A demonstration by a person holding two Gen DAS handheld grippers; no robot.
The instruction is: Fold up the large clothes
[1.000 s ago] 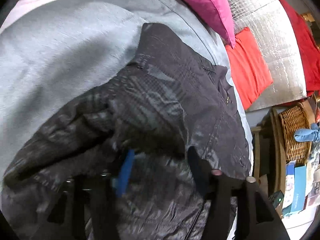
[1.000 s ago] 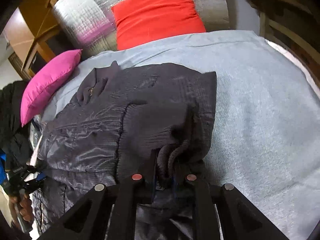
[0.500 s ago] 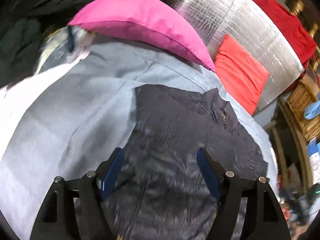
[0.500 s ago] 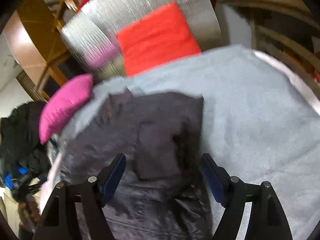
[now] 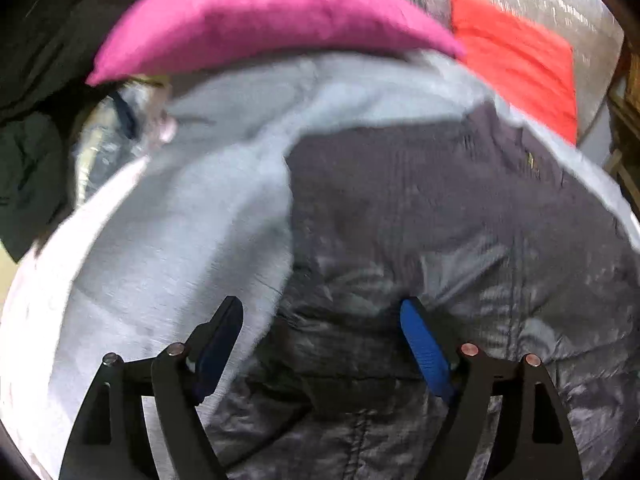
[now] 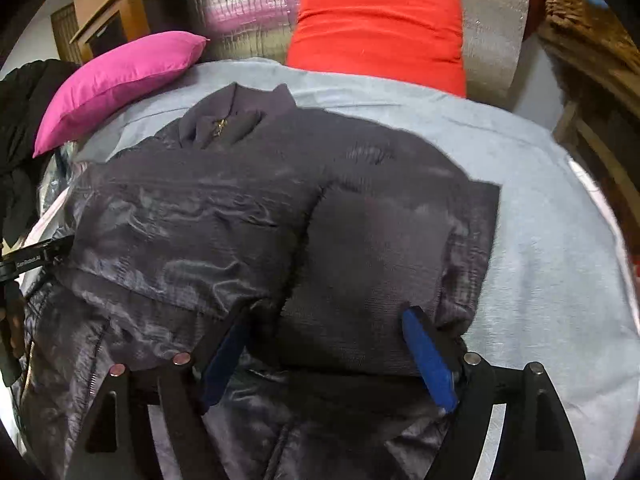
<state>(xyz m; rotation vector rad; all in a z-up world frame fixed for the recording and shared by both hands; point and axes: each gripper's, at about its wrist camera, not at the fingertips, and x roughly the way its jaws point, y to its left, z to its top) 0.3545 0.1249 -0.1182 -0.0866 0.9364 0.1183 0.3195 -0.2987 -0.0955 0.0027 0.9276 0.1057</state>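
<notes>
Both grippers, which a second ago pinched folds of the dark jacket, now stand released with jaws wide apart.

Left wrist view: the left gripper [image 5: 322,312] hovers low over the jacket [image 5: 440,220], which lies on the grey bedspread [image 5: 180,220]. One finger is above the bedspread, the other above the fabric. A pink pillow [image 5: 272,16] and red cushion [image 5: 516,56] lie beyond.

Right wrist view: the right gripper [image 6: 326,320] hangs spread over a folded-in sleeve, grasping nothing. The collar points toward the cushions. At the left edge, small writing on the other tool is too blurred to read.
</notes>
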